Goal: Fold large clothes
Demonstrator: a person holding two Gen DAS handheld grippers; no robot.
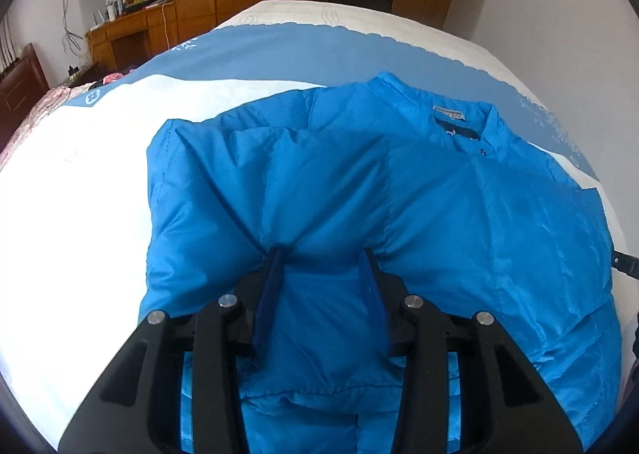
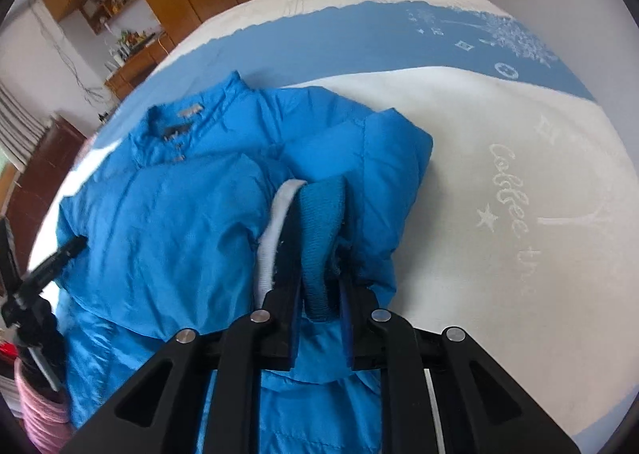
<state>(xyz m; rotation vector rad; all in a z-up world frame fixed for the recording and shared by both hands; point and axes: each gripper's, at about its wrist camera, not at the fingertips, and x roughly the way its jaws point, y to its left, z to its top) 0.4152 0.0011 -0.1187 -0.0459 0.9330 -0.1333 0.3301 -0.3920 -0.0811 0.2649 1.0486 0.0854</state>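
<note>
Right wrist view: right gripper [image 2: 319, 238] clamps the jacket's [image 2: 167, 222] cuff [image 2: 317, 238], folding the sleeve inward; at nine o'clock, left gripper [image 1: 325, 254] pinches padding.

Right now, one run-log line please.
left gripper: pinching jacket sleeve fabric | right gripper: shut on knit cuff | jacket on bed

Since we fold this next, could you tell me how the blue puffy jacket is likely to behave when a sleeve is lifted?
The jacket will probably be floppy: it bunches around the left gripper. Its shiny fabric suggests it may slip. The knit cuff clamped in the right gripper likely gives a firmer hold, and the puffy quilting suggests it is light.
</note>
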